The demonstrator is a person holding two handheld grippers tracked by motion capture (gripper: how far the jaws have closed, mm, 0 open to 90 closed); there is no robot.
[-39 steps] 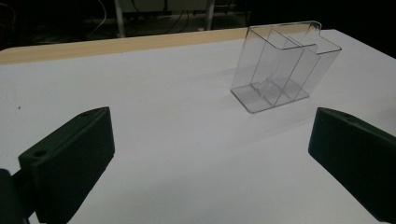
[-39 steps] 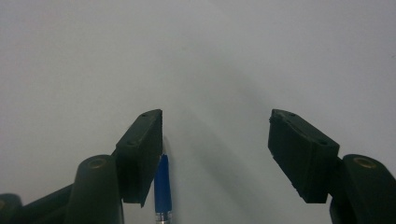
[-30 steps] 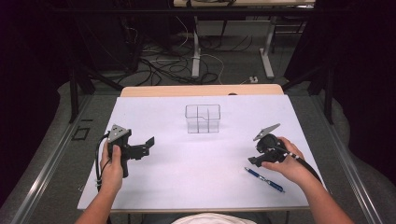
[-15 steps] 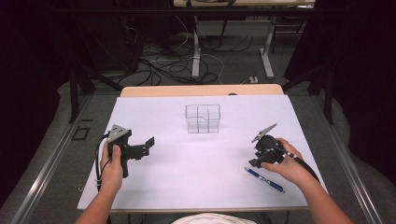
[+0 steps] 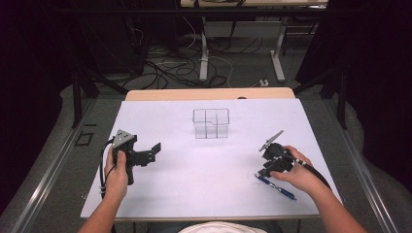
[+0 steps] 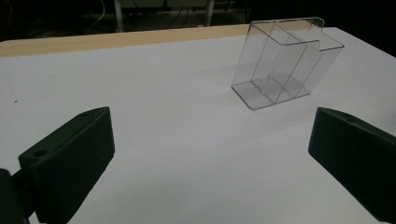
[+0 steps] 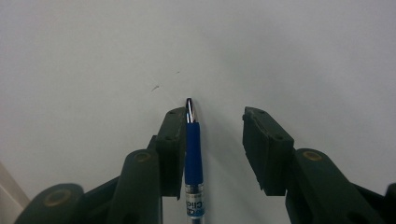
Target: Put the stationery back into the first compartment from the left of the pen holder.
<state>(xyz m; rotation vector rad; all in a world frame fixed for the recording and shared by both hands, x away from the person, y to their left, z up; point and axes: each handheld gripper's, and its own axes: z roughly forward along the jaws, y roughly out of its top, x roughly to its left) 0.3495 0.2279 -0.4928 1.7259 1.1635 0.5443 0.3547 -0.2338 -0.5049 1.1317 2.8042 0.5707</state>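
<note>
From the high view, the left tongs (image 5: 154, 151) rest low over the white table (image 5: 194, 194) at its left side, jaws spread wide with nothing between them. The right tongs (image 5: 265, 171) sit near the right front edge, tipped down over the tip end of a blue pen (image 5: 275, 187) that lies flat on the table beside the person's right hand (image 5: 297, 174). A clear plastic organizer (image 5: 210, 123) stands upright mid-table, well apart from both tongs.

In the left gripper view, the two black jaws stand far apart and hold nothing; the clear plastic organizer (image 6: 285, 63), with its inner dividers, lies ahead between them.

In the right gripper view, the right tongs (image 7: 215, 135) have just been closing around the blue pen (image 7: 192, 149). The pen lies between the jaws, against the inner face of the jaw on the left side of this view, while the other jaw stands clear of it, so the pen is not yet pinched.

The risk, as I judge it, lies in that off-centre lie: as the free jaw closes in, the round barrel could roll or swivel on the smooth table. A grip so near the tip could also let the long rear end droop on lifting.
</note>
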